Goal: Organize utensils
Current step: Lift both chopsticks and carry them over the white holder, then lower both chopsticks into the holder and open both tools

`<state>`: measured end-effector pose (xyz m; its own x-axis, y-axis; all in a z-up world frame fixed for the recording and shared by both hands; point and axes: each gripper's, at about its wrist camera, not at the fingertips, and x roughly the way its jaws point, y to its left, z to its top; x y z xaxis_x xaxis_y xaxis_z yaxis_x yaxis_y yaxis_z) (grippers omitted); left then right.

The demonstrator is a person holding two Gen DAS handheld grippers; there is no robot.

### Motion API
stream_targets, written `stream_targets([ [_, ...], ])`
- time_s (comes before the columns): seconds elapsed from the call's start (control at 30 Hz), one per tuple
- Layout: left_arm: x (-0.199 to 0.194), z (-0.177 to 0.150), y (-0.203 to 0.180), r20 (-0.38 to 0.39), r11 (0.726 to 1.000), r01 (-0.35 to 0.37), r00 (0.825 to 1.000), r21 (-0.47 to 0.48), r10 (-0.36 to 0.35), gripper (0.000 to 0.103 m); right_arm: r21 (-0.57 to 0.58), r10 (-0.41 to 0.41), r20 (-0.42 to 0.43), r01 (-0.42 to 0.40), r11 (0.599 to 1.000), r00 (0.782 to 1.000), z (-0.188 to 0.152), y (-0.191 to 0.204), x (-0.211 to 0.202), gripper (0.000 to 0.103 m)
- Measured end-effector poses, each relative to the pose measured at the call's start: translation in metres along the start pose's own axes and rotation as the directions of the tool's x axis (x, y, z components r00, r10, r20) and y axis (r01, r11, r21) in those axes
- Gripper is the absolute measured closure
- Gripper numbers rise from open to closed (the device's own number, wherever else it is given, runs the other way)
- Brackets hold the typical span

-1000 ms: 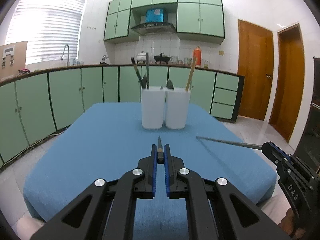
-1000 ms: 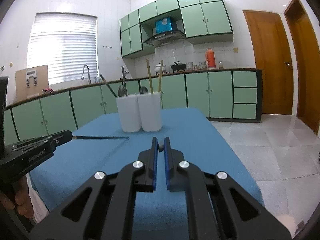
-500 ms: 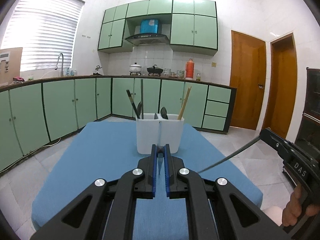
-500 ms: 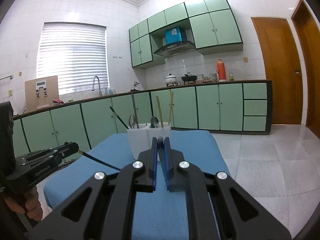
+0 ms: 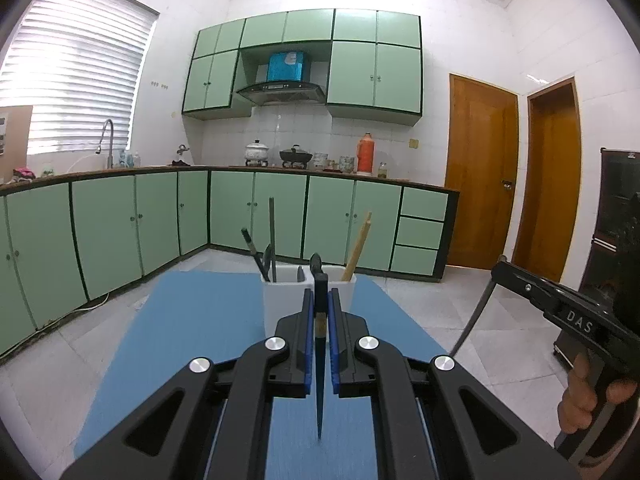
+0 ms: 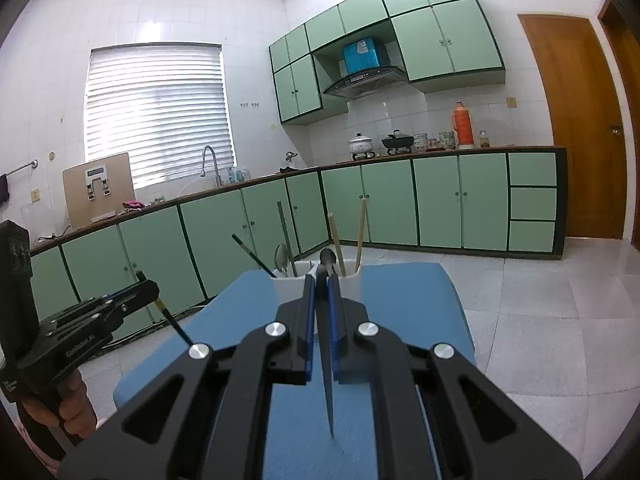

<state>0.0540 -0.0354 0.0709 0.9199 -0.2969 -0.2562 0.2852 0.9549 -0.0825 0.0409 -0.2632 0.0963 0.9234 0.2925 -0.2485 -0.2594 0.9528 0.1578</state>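
Two white holder cups (image 5: pixel 280 304) stand side by side on the blue table (image 5: pixel 192 340); they also show in the right wrist view (image 6: pixel 288 284). They hold dark utensils, spoons and wooden chopsticks (image 5: pixel 358 246). My left gripper (image 5: pixel 320 304) is shut on a dark chopstick (image 5: pixel 319 380) that hangs tip down, raised above the table before the cups. My right gripper (image 6: pixel 320 292) is shut on another dark chopstick (image 6: pixel 329 384), tip down, at about the same height. Each gripper shows in the other's view, left one (image 6: pixel 148 284) and right one (image 5: pixel 500 268).
Green kitchen cabinets (image 5: pixel 120 224) and a counter run behind and to the left of the table. Two wooden doors (image 5: pixel 480 172) are at the right. A tiled floor (image 6: pixel 540 320) surrounds the table.
Both grippers have risen well above the table. Each chopstick has swung from lying nearly level to hanging tip down. The cups now sit lower in both views.
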Motion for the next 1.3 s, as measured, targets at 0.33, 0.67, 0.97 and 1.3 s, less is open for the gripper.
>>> stream_targets([
  [0.33, 0.015, 0.027, 0.003, 0.017, 0.999, 0.031, 0.999, 0.01, -0.032, 0.096, -0.043, 0.012, -0.002, -0.012, 0.999, 1.0, 0.038, -0.003, 0.017, 0.098],
  [0.67, 0.044, 0.078, 0.016, 0.09, 0.999, 0.05, 0.995, 0.003, -0.051, 0.096, -0.062, -0.004, 0.051, 0.008, 0.998, 0.999, 0.099, -0.021, 0.047, 0.098],
  [0.97, 0.088, 0.13, 0.022, 0.162, 1.0, 0.028, 0.986, 0.003, -0.028, 0.096, -0.072, 0.003, 0.117, 0.005, 0.997, 0.993, 0.153, -0.033, 0.094, 0.098],
  [1.3, 0.153, 0.151, 0.033, 0.218, 0.999, -0.047, 0.975, 0.005, 0.045, 0.096, -0.133, 0.013, 0.175, 0.01, 0.991, 0.984, 0.174, -0.03, 0.16, 0.098],
])
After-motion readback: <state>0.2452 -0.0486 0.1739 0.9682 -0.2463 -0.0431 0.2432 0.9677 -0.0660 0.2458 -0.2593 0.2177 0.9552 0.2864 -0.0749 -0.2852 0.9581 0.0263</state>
